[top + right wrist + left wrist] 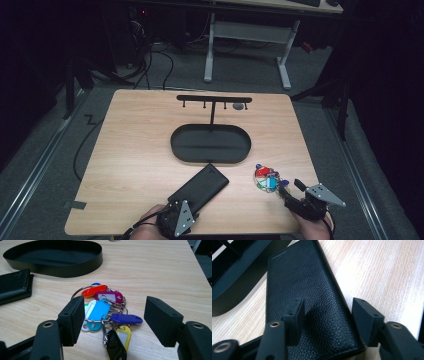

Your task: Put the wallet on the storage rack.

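My left gripper has its jaws apart over the near end of the black leather wallet, one jaw above the leather and the other just off its right edge, neither pressing; the wallet runs from there toward the upper left of the left gripper view, where the black tray lies. My right gripper also stands open, and the bunch of coloured key tags lies on the wooden table between and just beyond its jaws, at centre frame.
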